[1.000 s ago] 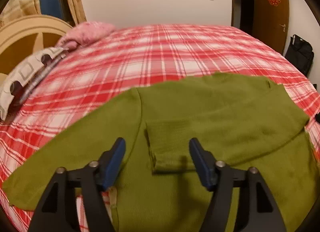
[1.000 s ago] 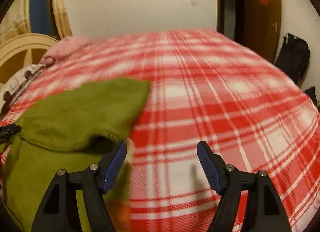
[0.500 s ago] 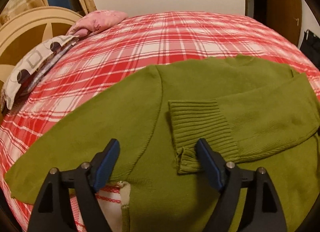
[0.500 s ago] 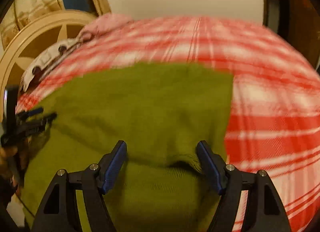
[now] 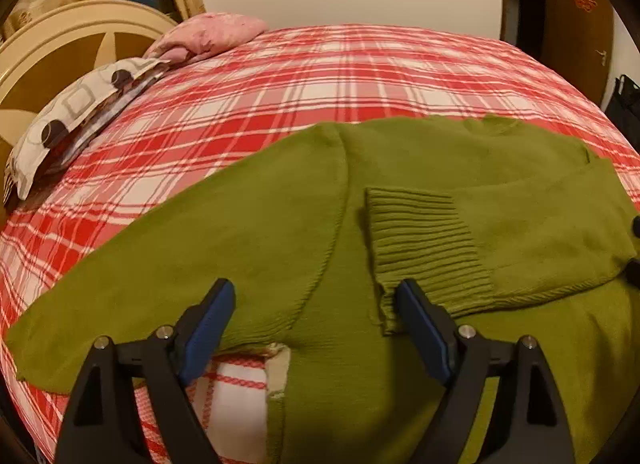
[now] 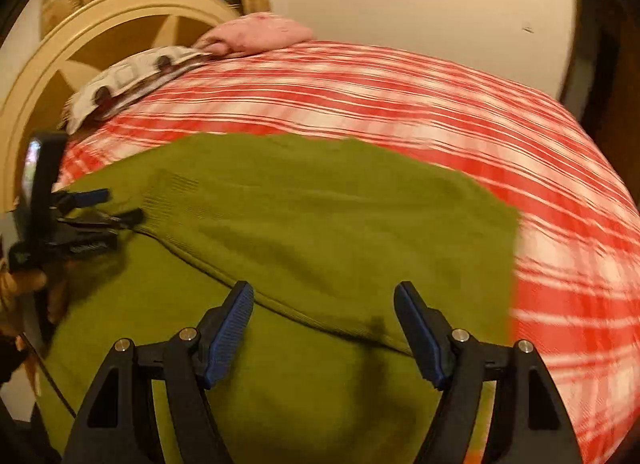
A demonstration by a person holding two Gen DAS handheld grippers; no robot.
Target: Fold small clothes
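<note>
A green knit sweater [image 5: 420, 168] lies flat on the red plaid bed [image 5: 320, 72]. One sleeve is folded across the body, its ribbed cuff [image 5: 424, 244] lying in the middle. The other sleeve [image 5: 168, 264] stretches out to the left. My left gripper [image 5: 316, 320] is open and empty, hovering just above the sweater near the cuff and the armpit seam. My right gripper [image 6: 324, 328] is open and empty over the folded sleeve [image 6: 340, 232] of the sweater [image 6: 280, 384]. The left gripper also shows at the left edge of the right wrist view [image 6: 96, 208].
A patterned pillow [image 5: 80, 104] and a pink pillow [image 5: 216, 32] lie at the far left by the round headboard [image 5: 60, 48]. A brown door [image 5: 576, 24] and a dark bag [image 5: 624, 100] stand to the right of the bed. A white wall is behind.
Both grippers moved closer over the sweater. The right wrist view swung left from bare bedspread onto the folded sleeve. Both grippers stayed open.
</note>
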